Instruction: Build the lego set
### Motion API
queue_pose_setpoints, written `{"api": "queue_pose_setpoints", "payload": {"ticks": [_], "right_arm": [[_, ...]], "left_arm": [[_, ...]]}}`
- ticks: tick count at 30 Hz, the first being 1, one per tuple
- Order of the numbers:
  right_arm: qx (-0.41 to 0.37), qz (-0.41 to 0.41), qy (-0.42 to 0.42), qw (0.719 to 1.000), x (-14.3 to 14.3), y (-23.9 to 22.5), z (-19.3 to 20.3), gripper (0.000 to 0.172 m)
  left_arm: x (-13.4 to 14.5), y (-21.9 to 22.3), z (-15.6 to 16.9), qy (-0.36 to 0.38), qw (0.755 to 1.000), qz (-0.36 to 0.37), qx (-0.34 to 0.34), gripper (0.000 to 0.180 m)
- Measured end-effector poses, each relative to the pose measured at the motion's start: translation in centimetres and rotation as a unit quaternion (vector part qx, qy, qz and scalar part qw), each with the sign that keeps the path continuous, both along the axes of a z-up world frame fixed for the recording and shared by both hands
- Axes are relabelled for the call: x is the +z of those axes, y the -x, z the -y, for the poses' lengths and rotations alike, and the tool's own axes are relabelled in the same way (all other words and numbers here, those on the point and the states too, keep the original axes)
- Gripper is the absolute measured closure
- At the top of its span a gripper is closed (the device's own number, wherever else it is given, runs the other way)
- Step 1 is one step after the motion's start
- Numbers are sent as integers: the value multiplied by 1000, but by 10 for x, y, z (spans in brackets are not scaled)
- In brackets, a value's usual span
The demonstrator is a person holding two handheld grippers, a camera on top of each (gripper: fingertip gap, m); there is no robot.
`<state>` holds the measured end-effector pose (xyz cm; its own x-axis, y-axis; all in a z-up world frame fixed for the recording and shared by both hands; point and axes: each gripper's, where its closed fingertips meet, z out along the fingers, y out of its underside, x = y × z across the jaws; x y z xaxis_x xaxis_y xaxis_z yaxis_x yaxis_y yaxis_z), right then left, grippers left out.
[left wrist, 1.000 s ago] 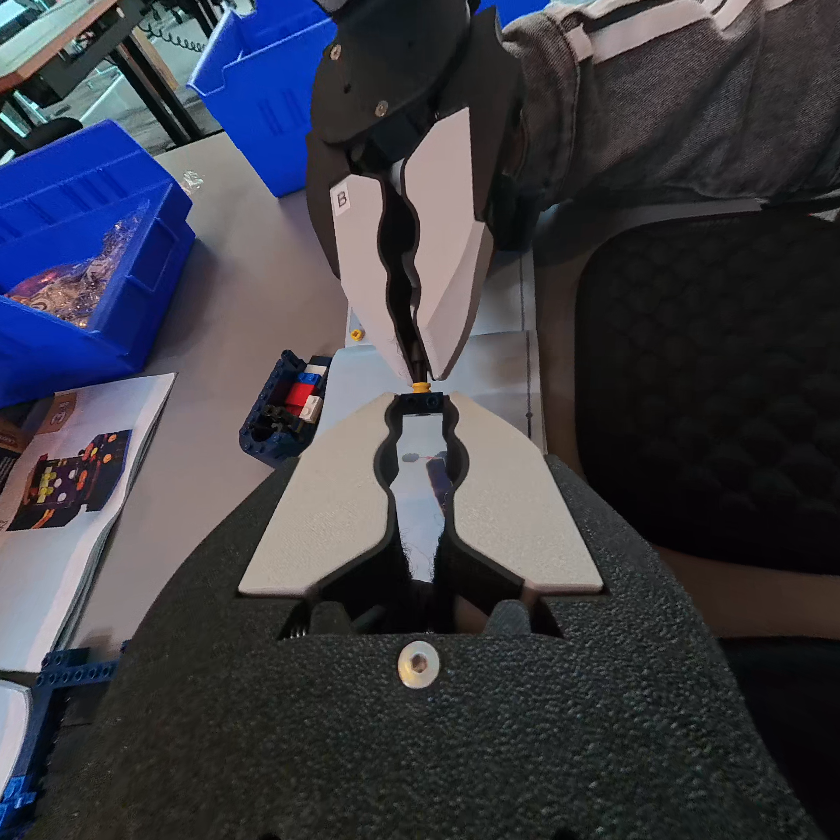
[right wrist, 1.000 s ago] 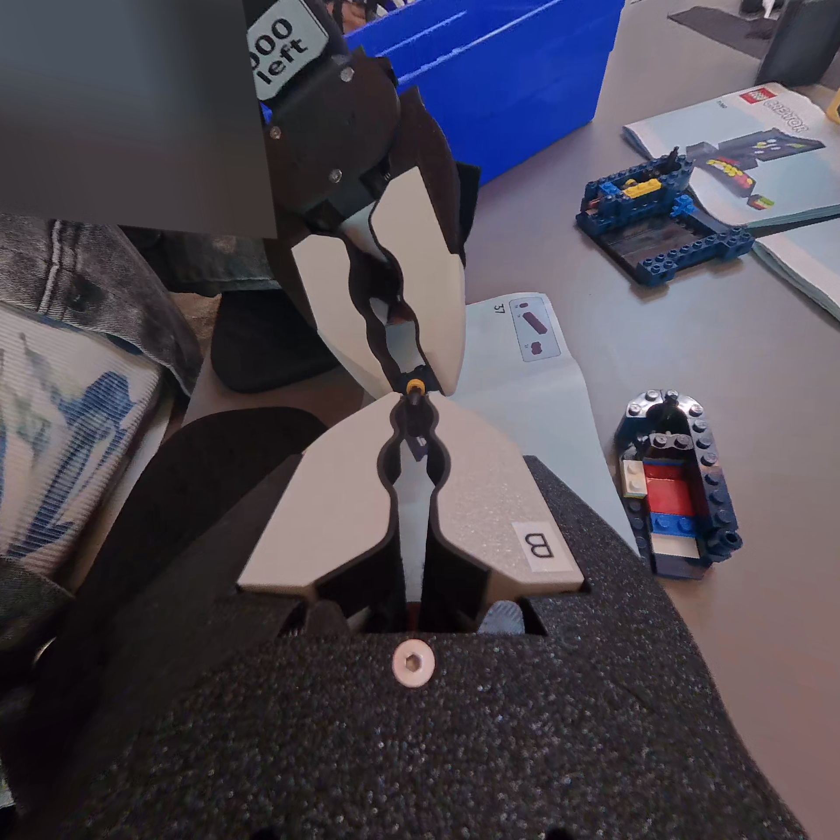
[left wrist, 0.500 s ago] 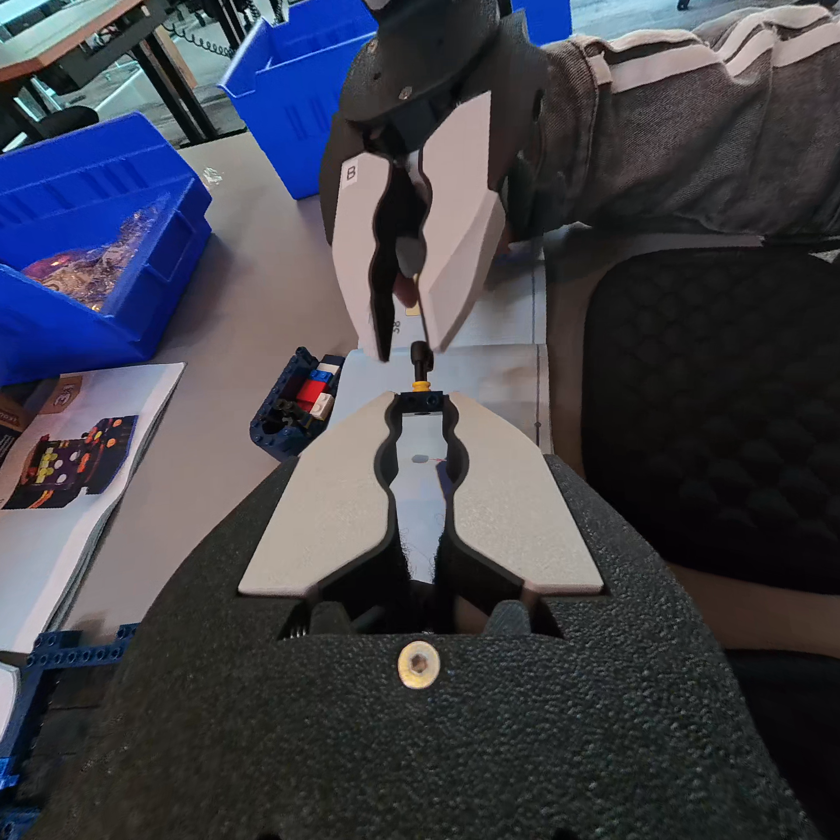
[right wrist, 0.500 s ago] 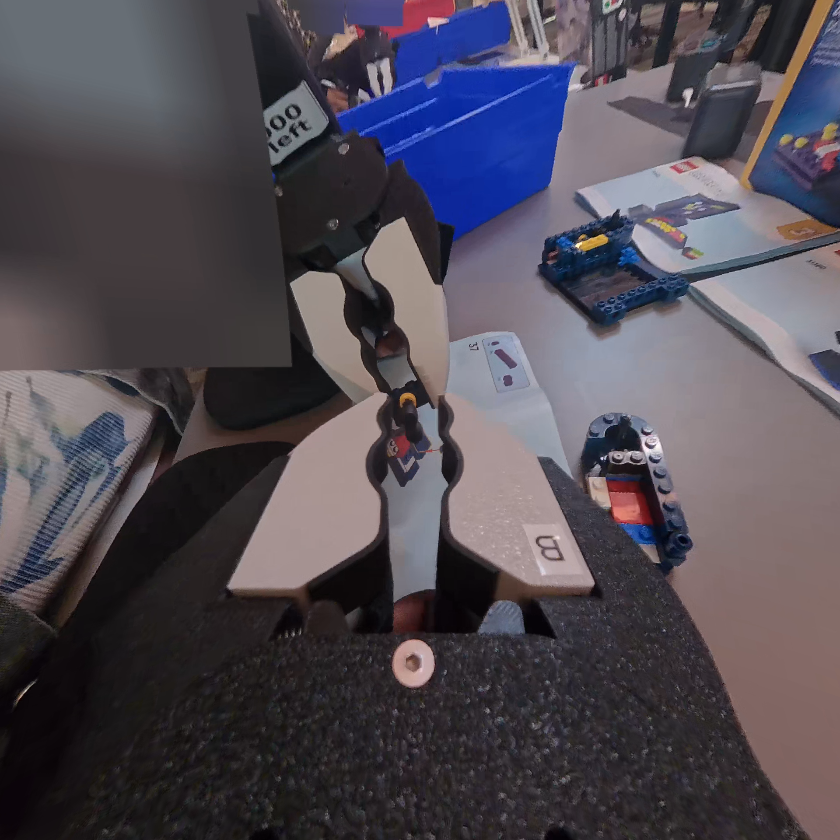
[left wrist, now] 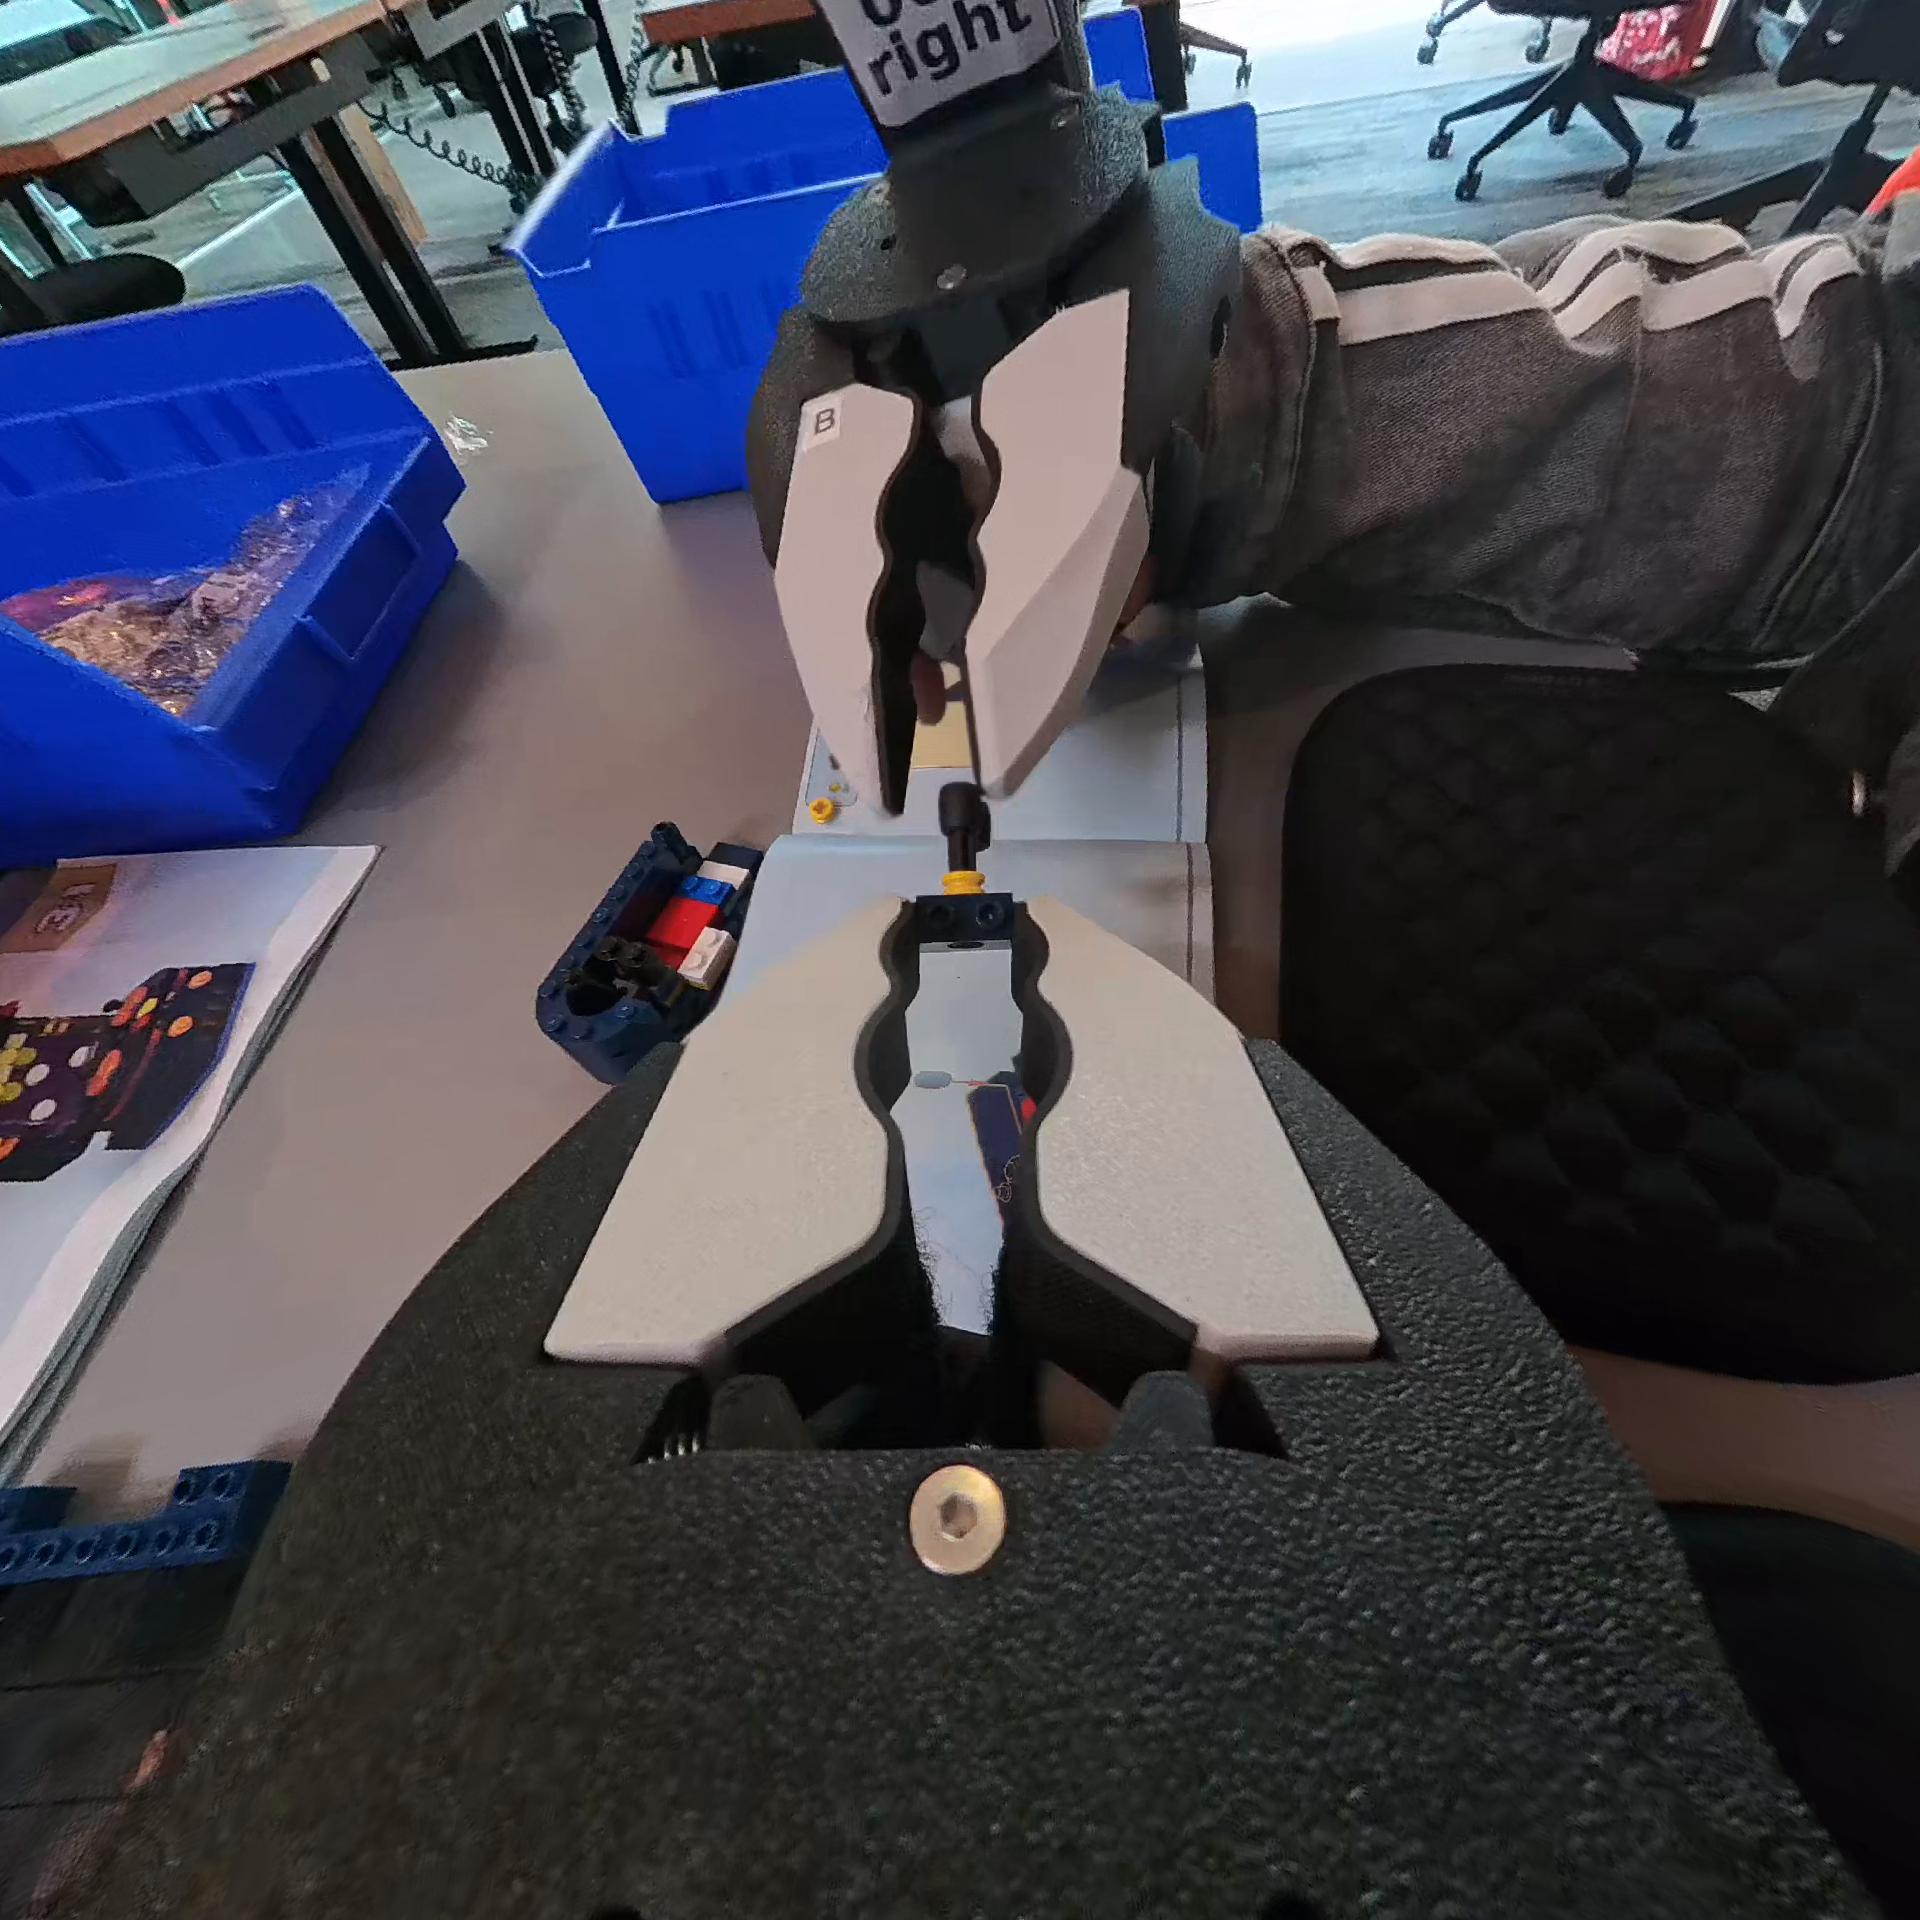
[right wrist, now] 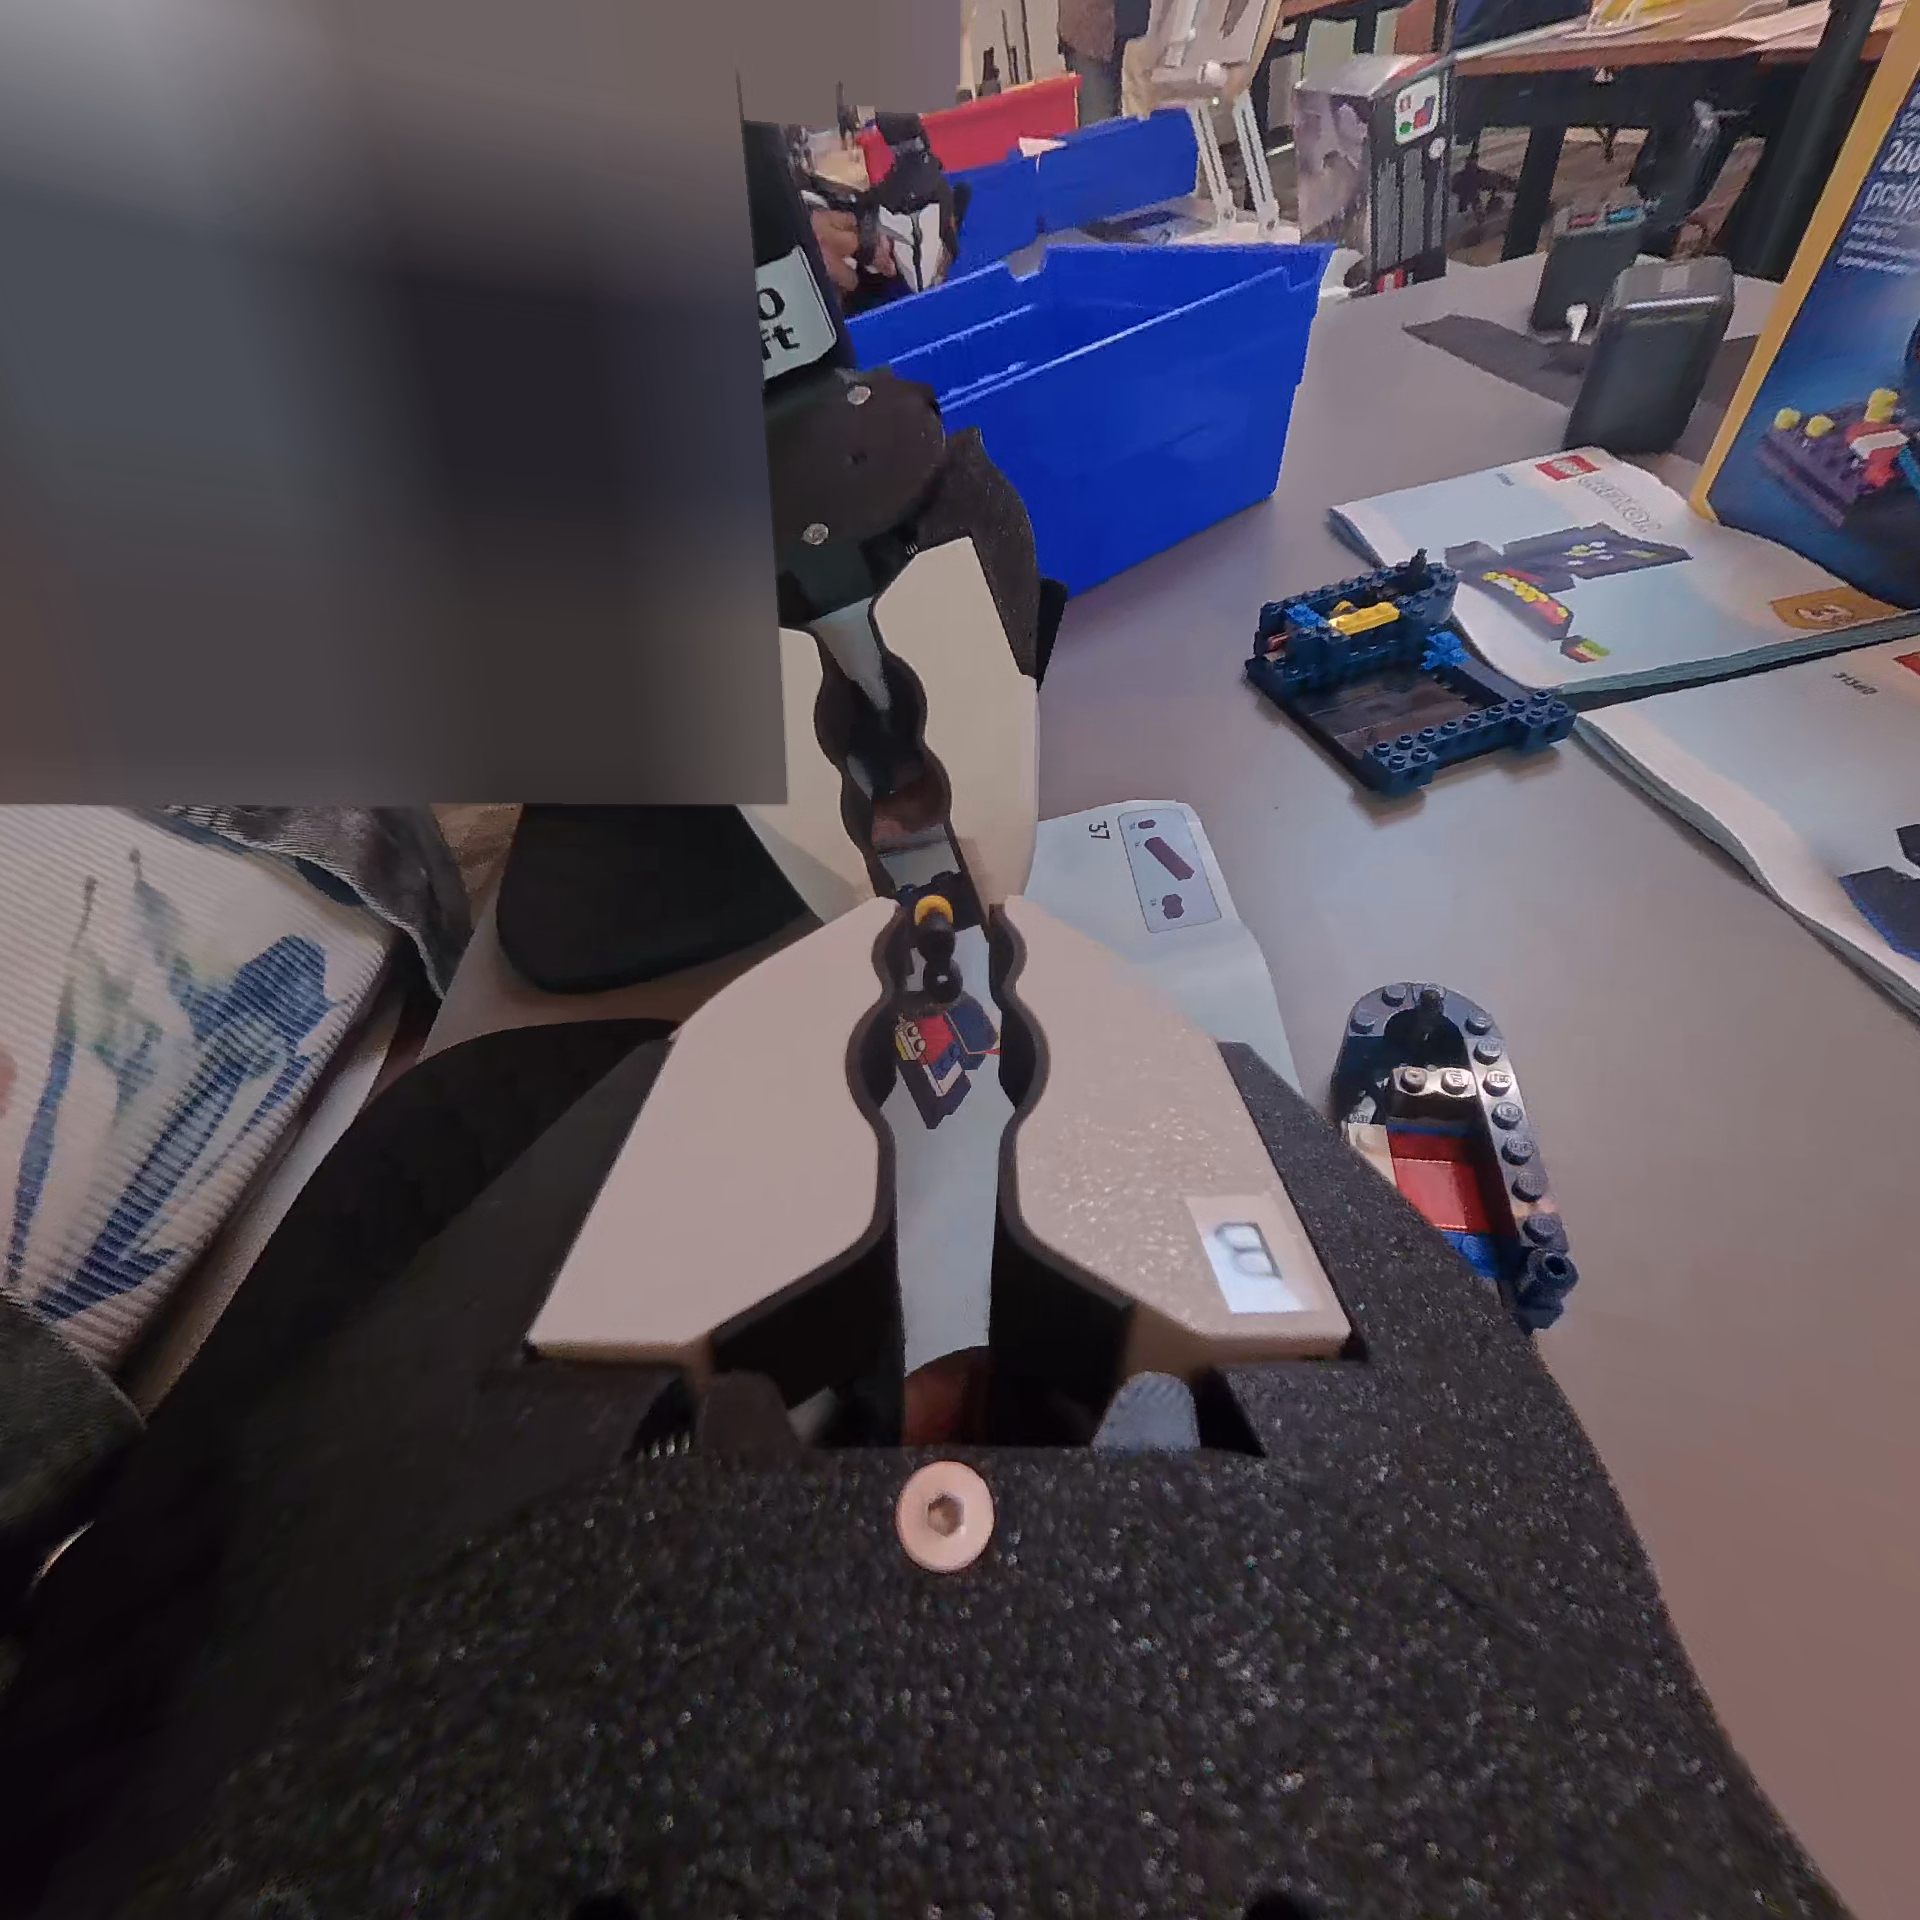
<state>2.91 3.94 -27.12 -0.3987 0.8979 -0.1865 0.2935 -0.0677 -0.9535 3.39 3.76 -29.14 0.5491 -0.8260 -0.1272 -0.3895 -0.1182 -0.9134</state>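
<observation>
Both grippers wear a rough, pebbled black plastic shell, matt like cast foam, with one bright metal hex screw set in it. The left gripper's fingers are flat, pale grey plates with a fine sandy grain, edged in dull black rubbery lining. Between their tips sits a small black plastic brick, smooth with a faint sheen, carrying a glossy yellow plastic ring and a black plastic peg. Left of the brick, the table is smooth matt grey laminate; on it lie satin paper booklets and shiny moulded blue plastic bins holding crinkled clear film bags. Right of the brick are a quilted black fabric cushion and a coarse grey denim-like sleeve.
</observation>
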Motion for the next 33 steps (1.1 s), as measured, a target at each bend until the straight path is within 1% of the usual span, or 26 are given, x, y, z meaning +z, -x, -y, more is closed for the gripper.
{"api": "queue_pose_setpoints", "payload": {"ticks": [4,8,9,11,12,17,21,25,28,31,33], "right_arm": [[8,0,-9,1000,-1,-2,2,167],[14,4,-17,1000,-3,-2,5,172],[14,1,-17,1000,-2,-2,5,172],[10,1,-15,1000,0,-3,3,158],[10,2,-13,1000,1,-4,2,156],[14,13,-22,1000,-5,-3,4,165],[23,9,-24,999,-5,-5,7,166],[22,27,-49,998,-14,-4,7,166],[24,26,-47,998,-14,-4,7,166],[25,39,-53,998,-20,-4,8,166],[24,32,-47,998,-19,-3,8,166]], "left_arm": [[-1,-1,0,0,1000,-5,-2,164],[-4,-3,2,4,1000,-8,-8,164],[-3,-4,2,8,1000,-1,-8,164],[-1,-1,0,5,1000,2,0,164],[0,1,-1,2,1000,2,1,164],[0,-2,1,1,1000,1,-4,164],[0,-4,3,-3,1000,-1,-13,164],[-8,-3,3,12,1000,-18,-13,164],[-8,-4,3,18,1000,-10,-16,164],[-14,-3,3,24,999,-24,-17,164],[-13,-3,3,24,999,-16,-16,164]]}}
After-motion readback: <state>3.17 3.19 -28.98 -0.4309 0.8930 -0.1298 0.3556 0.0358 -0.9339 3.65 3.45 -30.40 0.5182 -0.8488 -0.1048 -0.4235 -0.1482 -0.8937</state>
